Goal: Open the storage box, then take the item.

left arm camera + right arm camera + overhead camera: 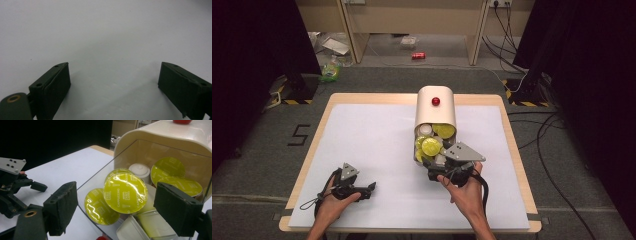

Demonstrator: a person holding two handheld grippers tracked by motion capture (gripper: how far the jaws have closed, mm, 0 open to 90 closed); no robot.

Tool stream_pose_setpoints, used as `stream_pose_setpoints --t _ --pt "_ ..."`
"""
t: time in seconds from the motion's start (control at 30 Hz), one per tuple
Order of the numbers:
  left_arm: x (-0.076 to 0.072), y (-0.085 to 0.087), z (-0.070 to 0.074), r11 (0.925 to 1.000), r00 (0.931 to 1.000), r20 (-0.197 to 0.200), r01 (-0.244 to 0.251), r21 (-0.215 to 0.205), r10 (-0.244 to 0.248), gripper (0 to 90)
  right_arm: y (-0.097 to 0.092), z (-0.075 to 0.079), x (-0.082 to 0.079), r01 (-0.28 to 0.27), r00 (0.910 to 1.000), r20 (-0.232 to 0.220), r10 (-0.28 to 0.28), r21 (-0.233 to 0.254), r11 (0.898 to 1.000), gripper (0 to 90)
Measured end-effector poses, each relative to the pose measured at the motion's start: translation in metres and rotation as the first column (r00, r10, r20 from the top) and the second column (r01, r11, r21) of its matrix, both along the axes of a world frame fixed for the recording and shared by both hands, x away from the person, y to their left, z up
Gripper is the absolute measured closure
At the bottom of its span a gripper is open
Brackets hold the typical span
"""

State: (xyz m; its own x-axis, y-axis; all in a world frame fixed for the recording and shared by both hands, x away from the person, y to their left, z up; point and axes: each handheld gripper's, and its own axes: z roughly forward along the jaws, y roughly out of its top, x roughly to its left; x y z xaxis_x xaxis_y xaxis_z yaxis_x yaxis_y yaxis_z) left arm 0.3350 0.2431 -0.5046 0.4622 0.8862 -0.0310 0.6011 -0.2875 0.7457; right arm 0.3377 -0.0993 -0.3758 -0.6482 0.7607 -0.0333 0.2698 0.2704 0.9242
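A cream dispenser (pixel 435 107) with a red knob (pixel 435 101) lies on the white mat. Its clear drawer (pixel 93 182) is pulled out toward me, holding several coffee capsules with yellow-green foil lids (pixel 125 192) and white ones (pixel 140 171). My right gripper (pixel 436 162) is at the drawer's front end. In the right gripper view its jaws (pixel 120 210) stand wide apart on either side of the drawer end, open, with the pads touching nothing. My left gripper (pixel 370 189) rests open on the mat at the lower left, with only bare mat between its jaws (pixel 113 82).
The white mat (pixel 372 135) covers a wooden table (pixel 512 145) whose edges are near on all sides. My left gripper (pixel 30 187) also appears off to the side in the right gripper view. On the floor beyond lie cables (pixel 512 75) and a red can (pixel 418 55).
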Motion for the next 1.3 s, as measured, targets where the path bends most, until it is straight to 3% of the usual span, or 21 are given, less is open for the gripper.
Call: stream_pose_setpoints --t 0.37,1.3 --pt "0.000 0.000 0.000 1.0000 1.0000 0.000 0.000 0.000 0.000 9.8 0.004 -0.002 0.011 0.028 0.9993 -0.024 -0.028 -0.014 1.000 18.7" --pt "0.000 0.000 0.000 1.0000 1.0000 0.000 0.000 -0.001 0.000 9.8 0.020 -0.008 0.026 0.039 0.9970 -0.064 -0.043 -0.064 0.997 18.4"
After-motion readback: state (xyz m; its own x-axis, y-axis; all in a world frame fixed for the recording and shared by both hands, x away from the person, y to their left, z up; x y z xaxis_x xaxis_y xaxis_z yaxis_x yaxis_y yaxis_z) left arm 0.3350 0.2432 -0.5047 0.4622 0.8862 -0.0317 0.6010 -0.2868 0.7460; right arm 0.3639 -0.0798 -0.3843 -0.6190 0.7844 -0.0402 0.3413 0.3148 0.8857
